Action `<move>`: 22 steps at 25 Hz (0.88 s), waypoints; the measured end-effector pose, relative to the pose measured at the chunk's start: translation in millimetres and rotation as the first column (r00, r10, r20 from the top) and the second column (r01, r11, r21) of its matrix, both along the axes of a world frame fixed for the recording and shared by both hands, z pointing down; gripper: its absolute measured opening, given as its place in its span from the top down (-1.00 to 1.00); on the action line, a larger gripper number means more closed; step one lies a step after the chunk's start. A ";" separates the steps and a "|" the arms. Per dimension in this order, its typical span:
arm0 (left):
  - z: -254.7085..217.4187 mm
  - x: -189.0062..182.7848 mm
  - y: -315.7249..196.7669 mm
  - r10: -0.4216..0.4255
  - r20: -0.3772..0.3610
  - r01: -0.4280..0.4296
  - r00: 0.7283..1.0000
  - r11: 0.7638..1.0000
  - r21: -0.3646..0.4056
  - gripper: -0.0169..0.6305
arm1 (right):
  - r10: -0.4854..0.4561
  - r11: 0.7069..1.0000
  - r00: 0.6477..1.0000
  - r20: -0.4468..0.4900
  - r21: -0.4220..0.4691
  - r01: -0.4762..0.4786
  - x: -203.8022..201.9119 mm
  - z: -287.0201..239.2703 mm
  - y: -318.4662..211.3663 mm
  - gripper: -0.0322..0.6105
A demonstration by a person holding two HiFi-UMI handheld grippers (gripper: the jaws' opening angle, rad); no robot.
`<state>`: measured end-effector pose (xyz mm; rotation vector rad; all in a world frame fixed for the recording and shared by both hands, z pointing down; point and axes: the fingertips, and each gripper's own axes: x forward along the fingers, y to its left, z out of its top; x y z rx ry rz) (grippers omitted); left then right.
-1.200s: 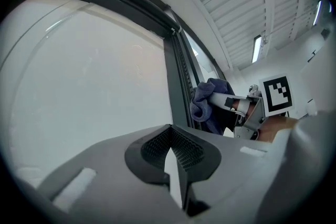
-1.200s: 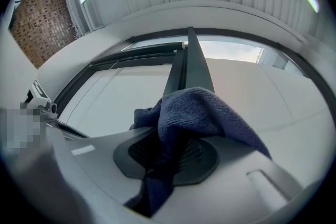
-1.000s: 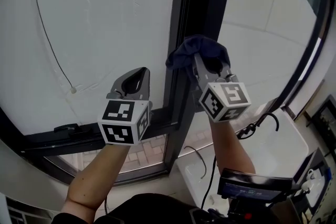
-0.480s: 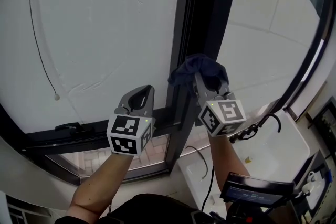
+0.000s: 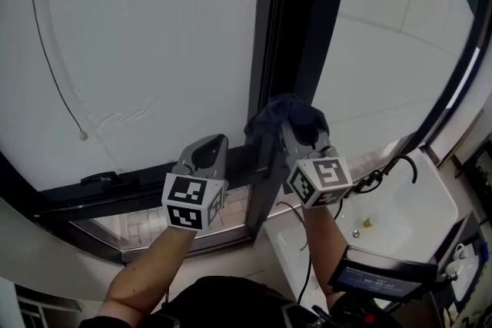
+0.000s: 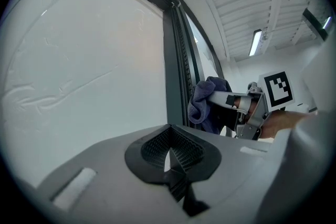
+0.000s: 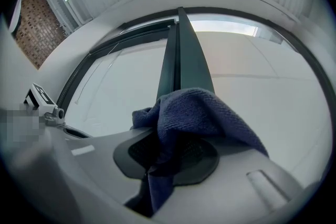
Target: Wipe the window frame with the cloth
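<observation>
A dark blue cloth (image 5: pixel 288 117) is bunched in my right gripper (image 5: pixel 296 127), which is shut on it and presses it against the dark vertical window frame (image 5: pixel 296 27) low down. In the right gripper view the cloth (image 7: pixel 194 123) spills over the jaws with the frame post (image 7: pixel 181 55) rising behind it. My left gripper (image 5: pixel 209 151) is shut with nothing in it, held just left of the post above the lower crossbar (image 5: pixel 115 192). The left gripper view shows its closed jaws (image 6: pixel 170 157), the cloth (image 6: pixel 207 105) and the right gripper (image 6: pixel 247 110) beside the frame (image 6: pixel 176 60).
A thin cord with a small bead (image 5: pixel 82 135) hangs across the left pane. A window handle (image 5: pixel 100 179) sits on the lower crossbar. A white sill ledge (image 5: pixel 407 211) with a black cable (image 5: pixel 388 173) lies at the right. A device (image 5: pixel 377 280) is near the person's waist.
Both grippers have come down the frame; the cloth has slid lower along the vertical post. The left gripper stays shut and empty beside it.
</observation>
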<state>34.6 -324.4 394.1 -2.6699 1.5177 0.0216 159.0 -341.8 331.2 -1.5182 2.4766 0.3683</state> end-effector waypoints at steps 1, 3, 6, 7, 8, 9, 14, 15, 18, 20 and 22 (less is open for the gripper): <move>3.7 -0.9 -0.3 -0.003 0.003 0.003 1.000 1.000 -0.005 0.97 | 0.002 1.000 1.000 0.001 -0.004 -0.002 -0.4 4.6 -0.3 0.69; 11.2 -0.8 0.2 -0.008 0.010 0.008 1.000 1.000 -0.015 0.97 | 0.011 1.000 1.000 -0.006 -0.006 -0.011 -0.3 14.1 -0.2 0.69; 23.9 2.9 3.2 0.003 0.016 -0.002 1.000 0.999 -0.034 0.97 | 0.037 0.999 0.999 -0.033 -0.015 -0.037 0.8 31.7 -0.1 0.69; 28.3 3.3 4.0 0.006 0.015 -0.006 1.000 0.999 -0.043 0.97 | 0.041 0.999 0.999 -0.032 -0.024 -0.042 1.0 38.1 -0.5 0.69; 32.4 3.3 4.4 0.008 0.015 -0.007 1.000 0.999 -0.050 0.97 | 0.044 0.998 0.999 -0.026 -0.033 -0.045 1.2 44.0 -1.2 0.69; 36.5 3.1 4.5 0.009 0.018 -0.008 1.000 0.998 -0.056 0.97 | 0.046 0.998 0.999 -0.020 -0.042 -0.047 1.6 49.7 -1.9 0.69; 57.1 2.7 10.4 0.016 0.033 -0.013 0.999 0.996 -0.086 0.97 | 0.064 0.996 0.997 -0.031 -0.064 -0.066 0.7 72.6 -1.9 0.69; 60.0 4.1 11.8 0.022 0.033 -0.019 0.999 0.996 -0.089 0.97 | 0.067 0.995 0.997 -0.033 -0.073 -0.069 1.0 77.4 -2.0 0.69; 68.0 5.9 14.2 0.038 0.021 -0.035 0.999 0.994 -0.102 0.97 | 0.072 0.992 0.997 -0.034 -0.100 -0.075 0.8 92.6 -2.9 0.69; 74.7 6.9 15.2 0.050 0.000 -0.049 0.999 0.992 -0.120 0.97 | 0.079 0.990 0.996 -0.046 -0.115 -0.084 1.1 102.0 -3.8 0.69; 80.7 7.2 15.1 0.058 -0.027 -0.061 0.998 0.989 -0.133 0.97 | 0.097 0.987 0.993 -0.072 -0.119 -0.105 1.4 109.3 -4.8 0.69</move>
